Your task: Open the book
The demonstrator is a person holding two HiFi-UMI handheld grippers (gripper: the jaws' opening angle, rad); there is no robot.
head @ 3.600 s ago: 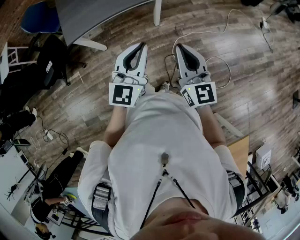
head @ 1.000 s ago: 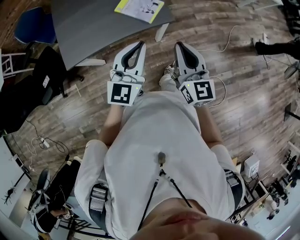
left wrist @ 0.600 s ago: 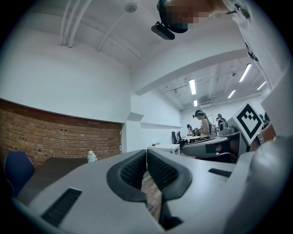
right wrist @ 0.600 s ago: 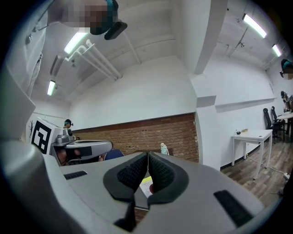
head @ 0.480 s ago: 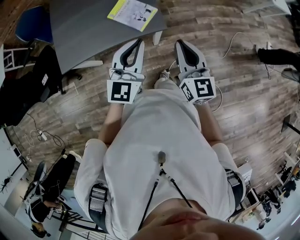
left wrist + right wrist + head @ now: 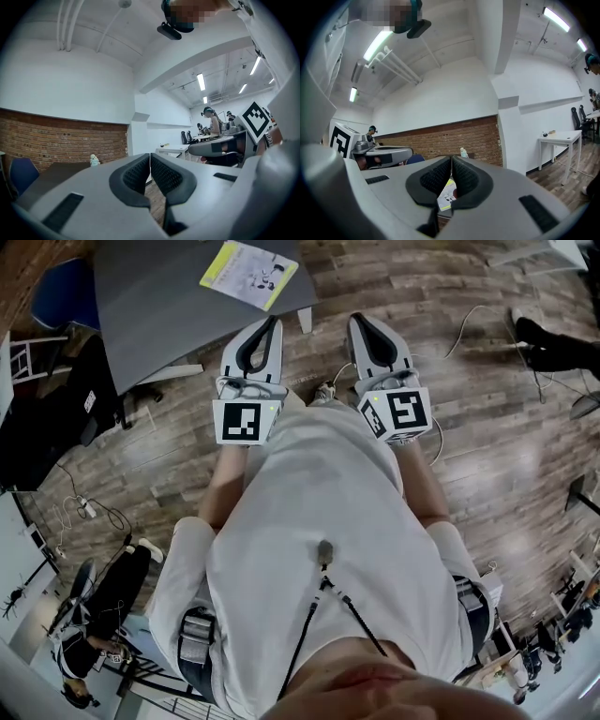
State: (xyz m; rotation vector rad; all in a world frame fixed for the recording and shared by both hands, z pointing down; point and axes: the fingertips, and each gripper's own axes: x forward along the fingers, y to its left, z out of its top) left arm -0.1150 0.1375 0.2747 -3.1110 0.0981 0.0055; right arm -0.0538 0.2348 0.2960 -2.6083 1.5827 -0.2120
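Book (image 6: 249, 273) on grey table (image 6: 159, 310)

You're in an open office set up as a recording lab. Underfoot: wood-plank floor (image 6: 487, 437), with loose cables (image 6: 114, 515) and a power strip (image 6: 87, 510) trailing across it. Ahead of you: a grey table (image 6: 159, 306) with a blue chair (image 6: 58, 287) beside it. Walls: white above, a brick band (image 6: 61, 138) below. Overhead: bare ceiling, exposed pipes (image 6: 401, 61), strip lights (image 6: 200, 81). Off to your right: white desks (image 6: 560, 137) and black office chairs (image 6: 185, 137). Another person (image 6: 212, 123) in a headset stands at a far desk. Dark bags and stands (image 6: 84, 643) crowd the floor at your left.
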